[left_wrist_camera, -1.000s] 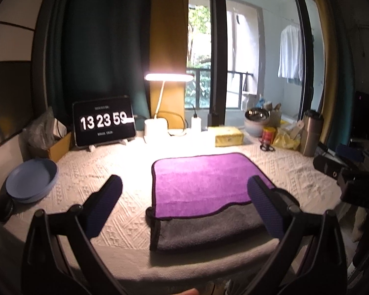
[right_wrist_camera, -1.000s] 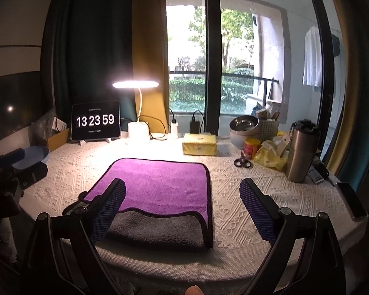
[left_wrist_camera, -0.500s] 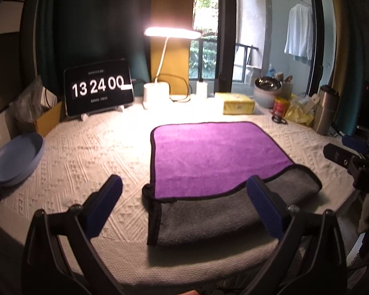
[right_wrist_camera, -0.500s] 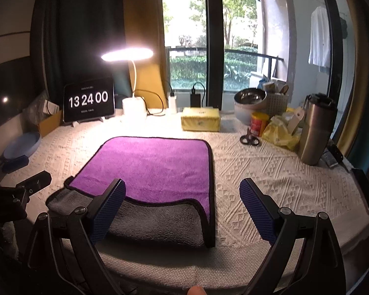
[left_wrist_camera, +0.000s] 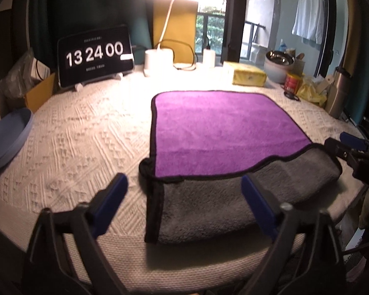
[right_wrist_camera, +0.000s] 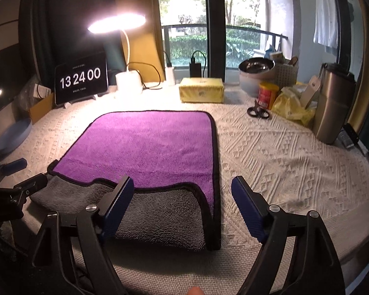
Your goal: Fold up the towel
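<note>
Over the last second I've brought both grippers down and in toward the near edge of the purple microfibre towel (left_wrist_camera: 223, 127), which now fills far more of each wrist view than it did a second ago. The towel lies on the white knitted tablecloth (left_wrist_camera: 81, 132), with its near hem turned back so the grey underside (left_wrist_camera: 209, 206) shows along the front. My left gripper (left_wrist_camera: 184, 199) hangs just above the towel's near left corner, fingers spread wide and holding nothing; my right gripper (right_wrist_camera: 182, 201) sits over the near right corner, likewise apart and empty (its spread looks narrower than a second ago). The clock tablet (right_wrist_camera: 81, 83) reads 13 24 00. I judge this as the approach finishing: each corner sits between open fingers, so pinching both comes next, then carrying them to the far edge.
</note>
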### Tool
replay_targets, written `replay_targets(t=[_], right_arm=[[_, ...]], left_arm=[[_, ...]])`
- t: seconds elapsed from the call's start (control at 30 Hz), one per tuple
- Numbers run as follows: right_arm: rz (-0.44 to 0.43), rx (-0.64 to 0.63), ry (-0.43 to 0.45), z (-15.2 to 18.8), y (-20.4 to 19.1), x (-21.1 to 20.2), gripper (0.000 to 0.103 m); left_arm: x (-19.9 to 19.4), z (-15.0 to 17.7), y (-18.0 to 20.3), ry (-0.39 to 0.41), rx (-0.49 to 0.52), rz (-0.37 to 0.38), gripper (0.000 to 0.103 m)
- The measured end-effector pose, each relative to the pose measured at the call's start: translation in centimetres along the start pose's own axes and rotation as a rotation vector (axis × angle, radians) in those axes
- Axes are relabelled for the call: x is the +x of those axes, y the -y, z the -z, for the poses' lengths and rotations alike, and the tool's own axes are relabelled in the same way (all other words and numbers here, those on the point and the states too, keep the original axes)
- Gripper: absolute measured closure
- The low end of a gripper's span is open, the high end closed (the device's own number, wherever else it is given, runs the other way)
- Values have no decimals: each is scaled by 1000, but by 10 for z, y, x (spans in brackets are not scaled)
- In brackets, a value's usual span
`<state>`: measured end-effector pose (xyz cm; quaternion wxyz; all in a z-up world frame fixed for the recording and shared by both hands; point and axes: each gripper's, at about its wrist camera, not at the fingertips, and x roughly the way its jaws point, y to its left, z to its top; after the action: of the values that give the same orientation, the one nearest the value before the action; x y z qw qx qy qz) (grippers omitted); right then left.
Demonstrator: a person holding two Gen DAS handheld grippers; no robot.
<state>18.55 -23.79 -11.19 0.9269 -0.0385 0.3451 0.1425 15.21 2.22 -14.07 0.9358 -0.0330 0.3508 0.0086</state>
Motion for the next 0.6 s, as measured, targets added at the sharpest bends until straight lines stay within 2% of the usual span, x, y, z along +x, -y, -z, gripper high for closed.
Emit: replay_targets(t=[0.1,0.17,0.33,0.57,0.6], right_arm=[[-4,1,-19,1,0,8,28],[-7,1,-29,3,1,13,29],[-13,-2,-55,5,1,22,35],[-16,-14,-82,10,0,30,44],[-14,-17,-88,11,0,32,46]], left_arm=[[8,3,-2,-27,-9,0,14],[13,4,-3,-43,-9,0,17],[23,7,-4,-78,-9,4,39],[25,10,-4,-73,1,-10,54],[24,11,-5,-71,-2,-11,59]])
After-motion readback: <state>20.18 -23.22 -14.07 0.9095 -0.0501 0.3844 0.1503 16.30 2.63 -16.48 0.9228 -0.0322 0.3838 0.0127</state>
